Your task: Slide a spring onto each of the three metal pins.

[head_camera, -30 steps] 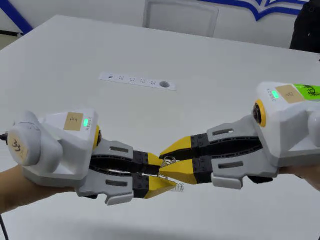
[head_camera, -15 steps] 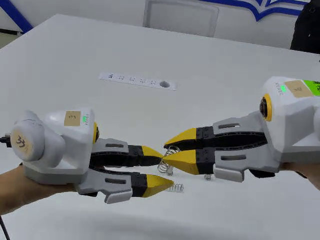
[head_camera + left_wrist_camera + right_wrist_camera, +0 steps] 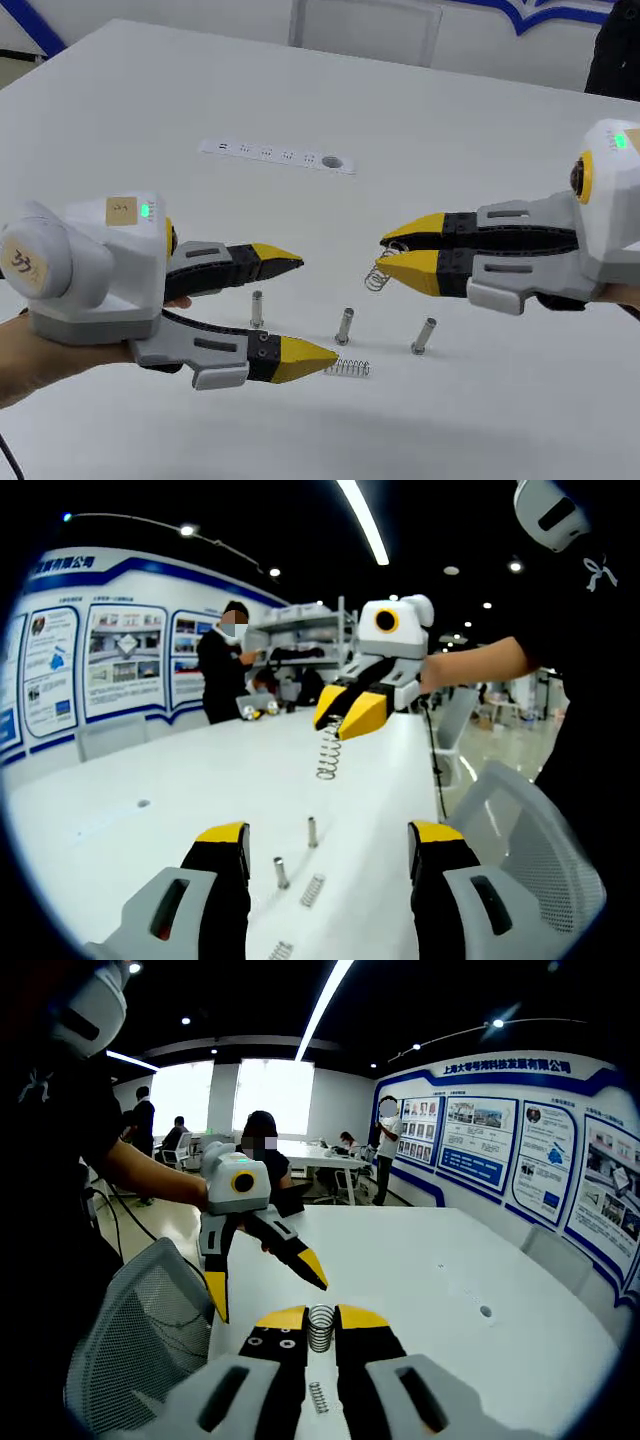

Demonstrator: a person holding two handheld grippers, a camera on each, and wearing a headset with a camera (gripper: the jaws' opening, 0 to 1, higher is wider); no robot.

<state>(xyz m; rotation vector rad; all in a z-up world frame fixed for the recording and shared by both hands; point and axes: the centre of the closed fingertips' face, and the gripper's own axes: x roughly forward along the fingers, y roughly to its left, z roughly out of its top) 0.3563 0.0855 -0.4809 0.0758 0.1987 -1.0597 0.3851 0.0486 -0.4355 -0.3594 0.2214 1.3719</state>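
Note:
Three short metal pins stand upright on the white table: left pin [image 3: 257, 308], middle pin [image 3: 345, 325], right pin [image 3: 424, 335]. All are bare. A loose spring [image 3: 347, 368] lies flat in front of the middle pin. My left gripper [image 3: 318, 308] is open, with its jaws spread above the left pin and nothing between them. My right gripper [image 3: 385, 250] hovers above the pins, shut on a second spring [image 3: 378, 276] that hangs from its tips. That spring [image 3: 320, 1328] sits upright between the right jaws. In the left gripper view it [image 3: 328, 752] dangles over two pins [image 3: 311, 831].
A flush power strip [image 3: 275, 158] is set into the table beyond the grippers. A chair back [image 3: 365, 30] stands at the far edge. A mesh chair [image 3: 150, 1330] is beside the table, and people stand in the background.
The two grippers have drawn apart. The left jaws have widened and pulled back left. The right gripper has moved right and up, carrying its spring. All three pins now show.

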